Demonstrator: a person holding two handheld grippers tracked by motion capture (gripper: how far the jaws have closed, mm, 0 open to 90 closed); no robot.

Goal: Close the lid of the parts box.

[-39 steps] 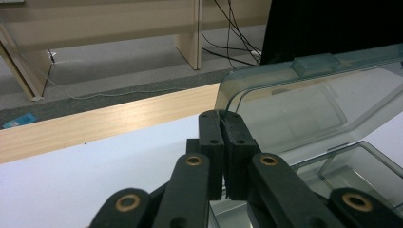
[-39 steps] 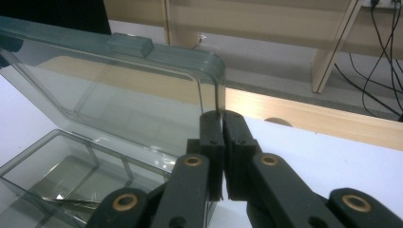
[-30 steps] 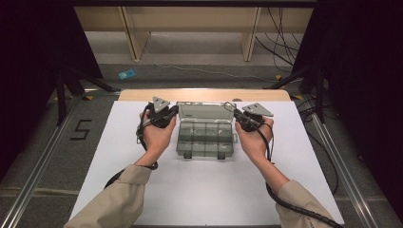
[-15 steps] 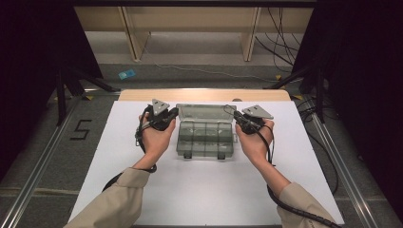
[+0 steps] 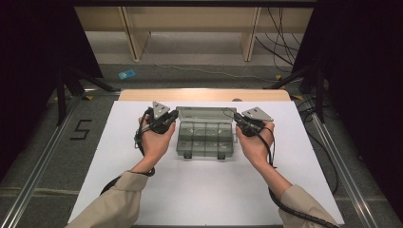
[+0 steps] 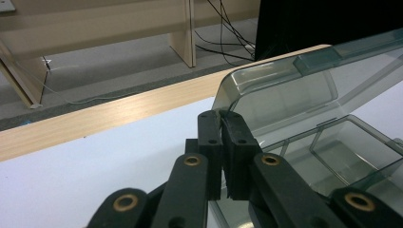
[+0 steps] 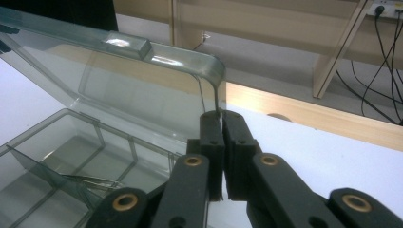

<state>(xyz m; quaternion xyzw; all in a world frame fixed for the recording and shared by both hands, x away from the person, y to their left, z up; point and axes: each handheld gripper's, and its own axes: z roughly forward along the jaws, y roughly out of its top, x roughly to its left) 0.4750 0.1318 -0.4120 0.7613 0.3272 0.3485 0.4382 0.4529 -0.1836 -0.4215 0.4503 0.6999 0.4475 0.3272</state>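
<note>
Because each gripper pinches one side edge of the clear lid (image 6: 304, 90), the lid stands raised and steady over the organizer box (image 5: 206, 137), which sits in the middle of the white table (image 5: 214, 190), near its far wooden edge. The left gripper (image 6: 221, 116) has its jaws closed narrow on the lid's rounded left corner, and the right gripper (image 7: 220, 115) is closed the same way on the right corner. Holding both corners at once probably keeps the thin plastic from twisting and lets the lid turn evenly on its hinge. The empty compartments (image 7: 71, 156) lie open below, and the two latches (image 5: 204, 155) at the near side hang free. In the high view both hands stay just beside the box, one on each side, so the base is likely kept in place by its own weight.
</note>
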